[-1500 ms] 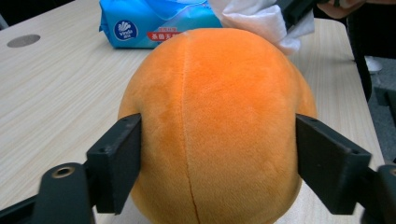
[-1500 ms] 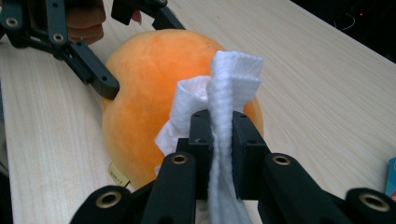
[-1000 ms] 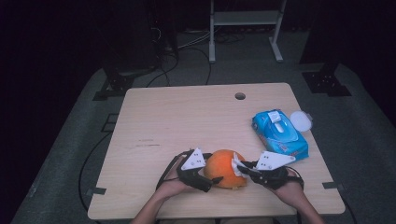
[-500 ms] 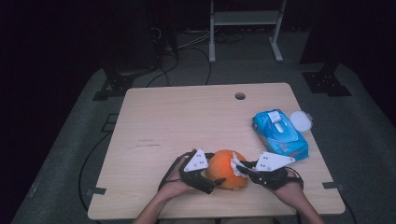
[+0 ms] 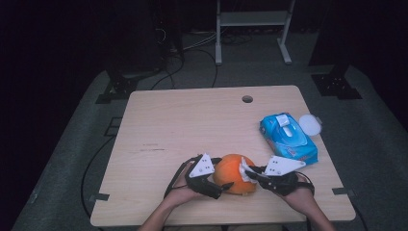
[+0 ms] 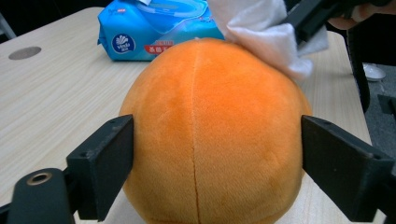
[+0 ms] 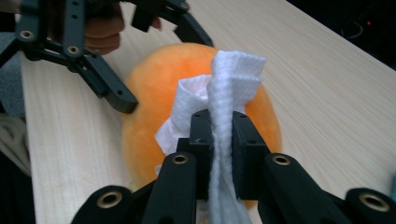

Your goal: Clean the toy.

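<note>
Holding the orange plush ball (image 5: 233,173) at the table's (image 5: 192,125) near edge, your left gripper (image 6: 215,154) had just closed further around it while your right gripper (image 7: 219,126) clenched a white wipe (image 7: 229,79) against its top; steady pressure suited that wiping best

The plush ball (image 5: 234,173) is sitting on the table (image 5: 192,125) near its front edge, between the left gripper (image 5: 211,185) on its left and the right gripper (image 5: 250,174) on its right. The wipe (image 7: 224,93) is lying against the ball's right upper side. The wipes pack (image 5: 287,137) is lying behind and to the right, with the round lid (image 5: 310,123) just beside it.
</note>
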The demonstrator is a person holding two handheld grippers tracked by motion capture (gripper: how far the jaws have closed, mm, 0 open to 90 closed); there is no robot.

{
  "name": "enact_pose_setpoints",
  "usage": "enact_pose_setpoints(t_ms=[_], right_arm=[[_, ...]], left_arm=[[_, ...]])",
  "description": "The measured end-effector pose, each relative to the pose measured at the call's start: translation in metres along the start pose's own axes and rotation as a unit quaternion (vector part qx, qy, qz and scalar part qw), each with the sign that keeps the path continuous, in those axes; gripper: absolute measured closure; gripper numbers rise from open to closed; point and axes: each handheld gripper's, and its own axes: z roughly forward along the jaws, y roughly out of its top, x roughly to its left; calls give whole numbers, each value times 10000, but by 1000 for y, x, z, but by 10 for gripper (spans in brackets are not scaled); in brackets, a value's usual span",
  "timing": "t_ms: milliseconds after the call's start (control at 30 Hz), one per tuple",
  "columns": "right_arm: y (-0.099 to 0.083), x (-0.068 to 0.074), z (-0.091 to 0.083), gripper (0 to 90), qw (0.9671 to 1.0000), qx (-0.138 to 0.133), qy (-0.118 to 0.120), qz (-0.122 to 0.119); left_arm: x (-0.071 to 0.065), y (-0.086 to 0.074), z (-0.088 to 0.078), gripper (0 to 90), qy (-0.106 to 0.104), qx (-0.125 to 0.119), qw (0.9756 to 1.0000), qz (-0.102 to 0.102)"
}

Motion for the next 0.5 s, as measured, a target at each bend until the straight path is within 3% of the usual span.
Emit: enact_pose_setpoints(t_ms=[133,233,300,333,400,500], right_arm=[[4,4,0,794,9999,-20,-94,-56],[10,10,2,794,9998,-71,-47,-174],[11,11,2,794,9996,-32,-57,-276],[7,6,1,795,9999,-37,-46,-162],[2,1,0,794,9998,46,-156,-153],[0,-1,-3,794,9997,57,-224,-30]], left_arm=[[-6,5,3,203,140,10,9998,158],[-12,8,4,179,139,39,9994,321],[-8,6,3,152,119,26,9998,184],[-3,4,4,102,127,38,9999,22],[-1,3,4,65,133,72,9999,-78],[3,-2,5,106,81,125,9997,-178]])
